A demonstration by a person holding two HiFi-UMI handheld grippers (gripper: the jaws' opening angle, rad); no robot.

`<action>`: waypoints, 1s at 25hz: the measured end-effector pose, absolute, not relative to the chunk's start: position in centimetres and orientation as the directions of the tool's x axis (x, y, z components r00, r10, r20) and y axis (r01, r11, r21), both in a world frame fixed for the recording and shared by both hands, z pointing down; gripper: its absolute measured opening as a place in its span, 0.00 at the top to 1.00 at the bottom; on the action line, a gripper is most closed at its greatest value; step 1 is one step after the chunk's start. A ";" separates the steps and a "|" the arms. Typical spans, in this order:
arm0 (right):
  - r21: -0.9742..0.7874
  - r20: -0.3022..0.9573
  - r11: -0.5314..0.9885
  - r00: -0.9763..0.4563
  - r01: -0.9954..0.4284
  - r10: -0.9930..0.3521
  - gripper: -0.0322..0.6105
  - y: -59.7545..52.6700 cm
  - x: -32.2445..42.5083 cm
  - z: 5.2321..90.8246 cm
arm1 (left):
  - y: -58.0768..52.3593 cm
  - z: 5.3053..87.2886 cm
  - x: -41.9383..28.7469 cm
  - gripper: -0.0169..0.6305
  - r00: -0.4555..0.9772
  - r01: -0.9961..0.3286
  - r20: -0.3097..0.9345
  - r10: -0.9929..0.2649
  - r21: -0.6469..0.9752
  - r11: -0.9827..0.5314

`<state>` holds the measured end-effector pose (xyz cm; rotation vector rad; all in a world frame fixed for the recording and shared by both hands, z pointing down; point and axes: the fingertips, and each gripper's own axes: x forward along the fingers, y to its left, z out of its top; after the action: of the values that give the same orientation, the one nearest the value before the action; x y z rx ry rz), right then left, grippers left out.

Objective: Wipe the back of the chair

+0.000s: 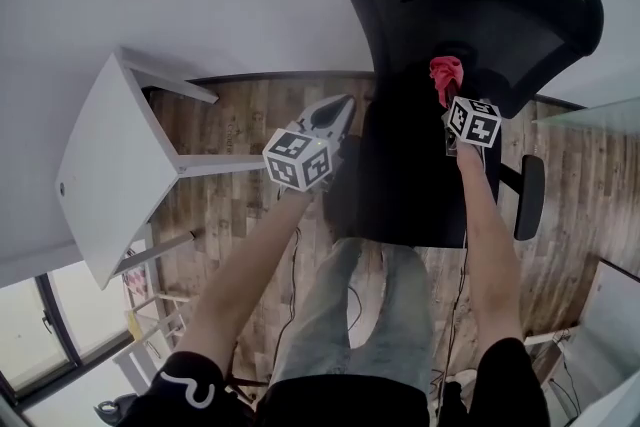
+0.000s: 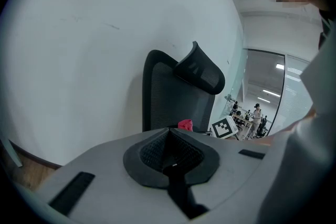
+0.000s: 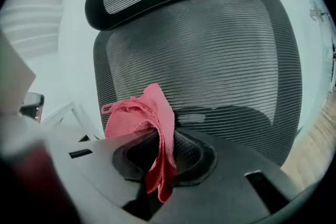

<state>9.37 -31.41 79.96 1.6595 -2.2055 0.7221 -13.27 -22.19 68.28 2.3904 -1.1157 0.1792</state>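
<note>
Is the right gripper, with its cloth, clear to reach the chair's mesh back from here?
Probably yes: the right gripper holds the pink cloth facing the mesh back, nothing visible between them.

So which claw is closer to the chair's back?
Right. The right gripper holds a red cloth at the chair back; the left gripper hangs off beside it.

Soft, even light; fisheye bending, black corners (both claw views); blur left of the right claw [image 3: 160, 157].
</note>
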 end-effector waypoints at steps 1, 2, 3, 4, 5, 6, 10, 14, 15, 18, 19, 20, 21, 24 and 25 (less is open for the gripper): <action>-0.218 0.508 0.207 -0.292 -0.954 -0.810 0.83 -31.3 10.3 79.9 | -22.2 68.2 -12.3 0.94 0.662 -0.745 0.317 -0.679 0.376 -0.551; -0.218 0.508 0.198 -0.285 -0.955 -0.813 0.83 -31.2 11.3 79.9 | -22.2 68.2 -11.4 0.94 0.668 -0.741 0.319 -0.673 0.376 -0.557; -0.221 0.507 0.184 -0.274 -0.958 -0.818 0.83 -31.2 12.4 79.8 | -22.2 68.2 -10.5 0.94 0.673 -0.737 0.320 -0.667 0.375 -0.563; -0.226 0.505 0.166 -0.261 -0.960 -0.823 0.84 -31.2 13.5 79.8 | -22.3 68.2 -9.6 0.94 0.677 -0.733 0.322 -0.662 0.374 -0.568; -0.234 0.503 0.146 -0.248 -0.961 -0.828 0.84 -31.2 14.7 79.7 | -22.4 68.2 -8.7 0.94 0.681 -0.730 0.323 -0.657 0.374 -0.573; -0.243 0.502 0.127 -0.237 -0.962 -0.832 0.84 -31.1 16.0 79.7 | -22.4 68.2 -7.7 0.94 0.685 -0.726 0.324 -0.652 0.374 -0.577; -0.247 0.505 0.066 -0.187 -0.967 -0.843 0.84 -30.6 21.0 79.6 | -22.0 68.6 -4.1 0.94 0.704 -0.709 0.330 -0.629 0.377 -0.596; -0.235 0.507 0.017 -0.138 -0.972 -0.851 0.84 -30.2 25.4 79.3 | -21.5 69.1 -1.2 0.94 0.717 -0.697 0.341 -0.608 0.370 -0.614; -0.234 0.508 0.008 -0.129 -0.972 -0.852 0.84 -30.1 26.4 79.4 | -21.4 69.1 -0.6 0.94 0.719 -0.694 0.343 -0.604 0.368 -0.618; -0.231 0.516 -0.033 -0.094 -0.972 -0.851 0.84 -29.5 29.7 79.6 | -21.4 69.1 1.0 0.94 0.725 -0.689 0.343 -0.597 0.368 -0.625; -0.235 0.521 -0.050 -0.082 -0.971 -0.850 0.84 -29.4 30.7 79.8 | -21.5 69.0 1.5 0.94 0.726 -0.687 0.342 -0.597 0.368 -0.626; -0.239 0.524 -0.070 -0.068 -0.968 -0.849 0.84 -29.2 31.8 79.9 | -21.5 69.0 2.0 0.94 0.728 -0.686 0.341 -0.596 0.368 -0.628; -0.244 0.526 -0.092 -0.052 -0.965 -0.849 0.84 -28.9 32.7 79.8 | -21.4 69.0 2.3 0.94 0.729 -0.684 0.340 -0.594 0.368 -0.629; -0.289 0.528 -0.163 -0.015 -0.943 -0.849 0.84 -28.2 34.8 79.7 | -21.2 69.0 3.0 0.94 0.733 -0.680 0.339 -0.590 0.368 -0.634; -0.308 0.528 -0.184 -0.007 -0.933 -0.849 0.84 -27.9 35.3 79.8 | -21.2 69.0 3.0 0.94 0.733 -0.680 0.338 -0.590 0.368 -0.634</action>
<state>35.32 -27.92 79.77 2.1144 -1.9154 0.9530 3.02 -21.18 69.00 2.4587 -0.9651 0.2552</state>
